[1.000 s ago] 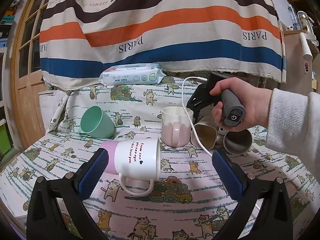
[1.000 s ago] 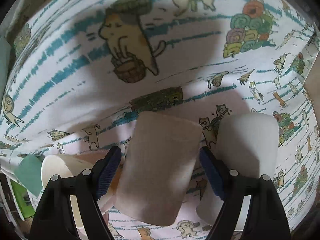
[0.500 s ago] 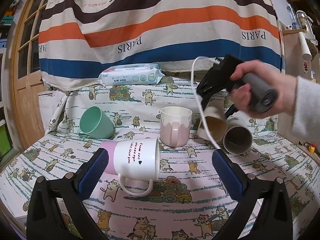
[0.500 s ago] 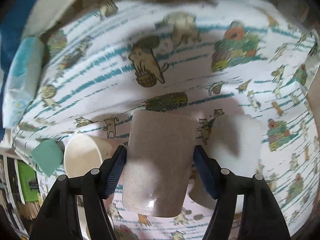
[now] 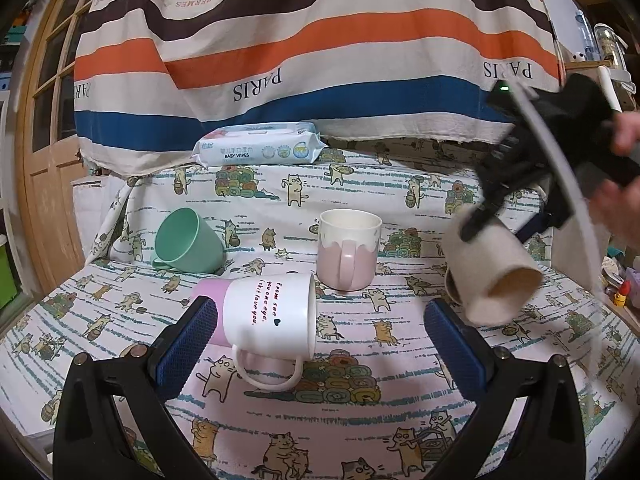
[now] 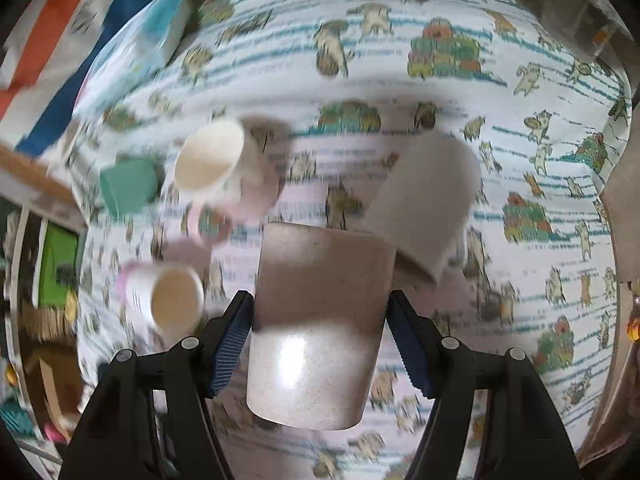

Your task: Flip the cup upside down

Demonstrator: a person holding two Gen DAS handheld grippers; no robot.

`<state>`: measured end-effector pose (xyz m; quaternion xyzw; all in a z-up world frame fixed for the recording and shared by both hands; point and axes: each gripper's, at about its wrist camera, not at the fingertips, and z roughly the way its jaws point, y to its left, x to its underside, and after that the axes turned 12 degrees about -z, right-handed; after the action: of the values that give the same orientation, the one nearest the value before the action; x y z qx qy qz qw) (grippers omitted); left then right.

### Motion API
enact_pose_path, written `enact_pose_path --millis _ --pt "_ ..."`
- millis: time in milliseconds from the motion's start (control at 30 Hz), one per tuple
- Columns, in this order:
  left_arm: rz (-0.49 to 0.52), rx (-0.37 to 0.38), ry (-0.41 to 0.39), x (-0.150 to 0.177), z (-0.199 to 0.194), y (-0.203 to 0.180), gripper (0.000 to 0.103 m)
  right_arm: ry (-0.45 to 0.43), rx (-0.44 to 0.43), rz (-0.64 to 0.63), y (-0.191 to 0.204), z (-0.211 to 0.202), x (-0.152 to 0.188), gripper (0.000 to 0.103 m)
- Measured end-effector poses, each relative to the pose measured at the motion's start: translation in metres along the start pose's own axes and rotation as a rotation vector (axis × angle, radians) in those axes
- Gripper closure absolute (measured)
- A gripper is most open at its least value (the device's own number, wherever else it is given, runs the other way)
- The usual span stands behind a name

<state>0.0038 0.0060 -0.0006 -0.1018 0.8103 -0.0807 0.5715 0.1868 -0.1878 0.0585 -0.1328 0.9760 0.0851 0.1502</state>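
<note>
Beige cup (image 6: 316, 328) now airborne, clamped between right gripper (image 6: 320, 332) pads, lifted clear of the cat-print cloth (image 5: 360, 420) right of the pink mug (image 5: 347, 254), mouth tilted down-forward. Flip roughly half done. Left gripper (image 5: 320, 340) spread wide, holding nothing, near the white mug (image 5: 268, 316).

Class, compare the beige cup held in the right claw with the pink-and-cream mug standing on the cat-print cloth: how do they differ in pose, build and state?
The beige cup hangs in the air, clamped by the right claw; the pink-and-cream mug rests on the cloth.
The cup is tilted, mouth facing forward and down; the mug stands upright, mouth up.
The cup shows no handle; the mug has one, facing the left camera.
Both look empty.
</note>
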Motion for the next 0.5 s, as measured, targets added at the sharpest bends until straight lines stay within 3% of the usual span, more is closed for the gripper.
enact_pose_path --millis 133,500 --pt "-0.008 -0.004 0.0 0.0 0.0 0.001 0.0 0.051 -0.015 -0.025 0.002 0.007 0.024 0.033" --pt "-0.039 0.004 0.035 -0.002 0.007 0.007 0.0 0.162 -0.02 -0.113 0.009 0.047 0.046 0.033"
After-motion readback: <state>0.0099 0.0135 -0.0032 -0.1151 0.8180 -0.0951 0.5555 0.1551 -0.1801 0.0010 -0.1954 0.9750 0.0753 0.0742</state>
